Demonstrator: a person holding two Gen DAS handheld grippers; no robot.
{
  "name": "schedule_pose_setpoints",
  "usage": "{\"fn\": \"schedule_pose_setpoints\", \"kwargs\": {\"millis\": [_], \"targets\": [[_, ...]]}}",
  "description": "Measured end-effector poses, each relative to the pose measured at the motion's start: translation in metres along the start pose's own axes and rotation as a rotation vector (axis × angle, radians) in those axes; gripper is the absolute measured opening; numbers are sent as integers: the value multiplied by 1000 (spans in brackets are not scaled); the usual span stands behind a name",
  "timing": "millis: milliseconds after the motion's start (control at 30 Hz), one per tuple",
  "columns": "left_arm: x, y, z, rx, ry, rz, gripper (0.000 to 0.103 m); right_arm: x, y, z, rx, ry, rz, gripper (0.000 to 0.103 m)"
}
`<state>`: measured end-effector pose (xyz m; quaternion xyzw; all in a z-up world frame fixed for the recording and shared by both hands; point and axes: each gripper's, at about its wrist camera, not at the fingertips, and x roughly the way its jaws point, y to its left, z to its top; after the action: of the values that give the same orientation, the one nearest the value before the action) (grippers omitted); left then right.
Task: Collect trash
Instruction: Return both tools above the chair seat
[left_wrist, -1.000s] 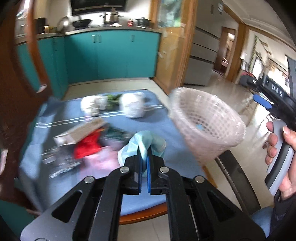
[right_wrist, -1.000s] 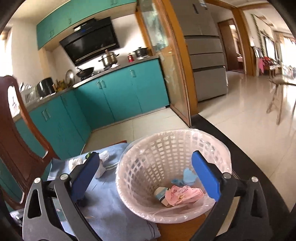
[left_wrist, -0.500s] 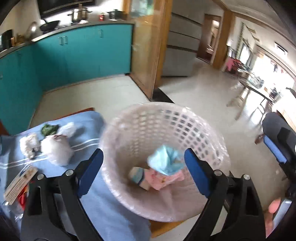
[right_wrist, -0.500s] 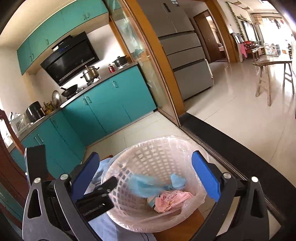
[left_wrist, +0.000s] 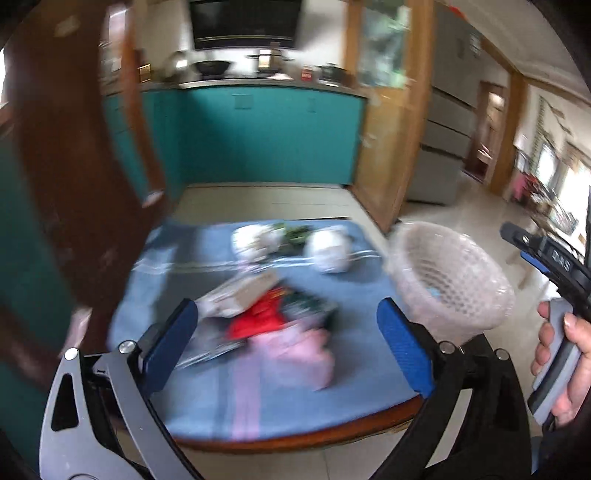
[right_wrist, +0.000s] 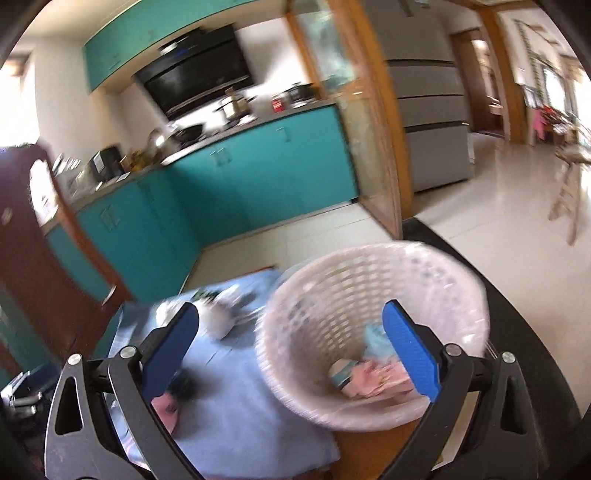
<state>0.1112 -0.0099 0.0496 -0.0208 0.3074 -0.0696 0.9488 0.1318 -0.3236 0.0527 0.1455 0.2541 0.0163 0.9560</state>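
Note:
A white plastic-lined basket (left_wrist: 448, 280) stands at the right edge of a table with a blue cloth (left_wrist: 258, 398); it also shows in the right wrist view (right_wrist: 369, 317), holding light blue, pink and other scraps (right_wrist: 373, 373). Loose trash lies on the cloth: pink plastic (left_wrist: 299, 350), a red wrapper (left_wrist: 258, 321), a cardboard box (left_wrist: 240, 291), white bags (left_wrist: 330, 245). My left gripper (left_wrist: 288, 343) is open and empty above the pink plastic. My right gripper (right_wrist: 290, 350) is open and empty, facing the basket.
A dark wooden chair back (left_wrist: 74, 184) rises at the left. Teal kitchen cabinets (left_wrist: 266, 136) stand behind the table. The person's right hand and gripper handle (left_wrist: 557, 350) are right of the basket. Tiled floor lies beyond.
My left gripper carried the light blue scrap to the basket, opened and dropped it in. It has swung back left over the table trash. The right gripper shifted slightly.

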Motion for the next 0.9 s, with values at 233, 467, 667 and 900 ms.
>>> {"fn": "schedule_pose_setpoints", "kwargs": {"millis": [233,467,667,900], "targets": [[-7,45,-12,-27,31,44,98,-1,84,-43,-191,95,105,98],[-5,56,-17,-43,70,-28,98,3,125,-71,-299,141,151,98],[3,55,-21,-58,93,-39,98,8,123,-71,-279,137,134,98],[6,50,-21,-53,96,-45,98,12,121,-74,-283,145,130,98]]}}
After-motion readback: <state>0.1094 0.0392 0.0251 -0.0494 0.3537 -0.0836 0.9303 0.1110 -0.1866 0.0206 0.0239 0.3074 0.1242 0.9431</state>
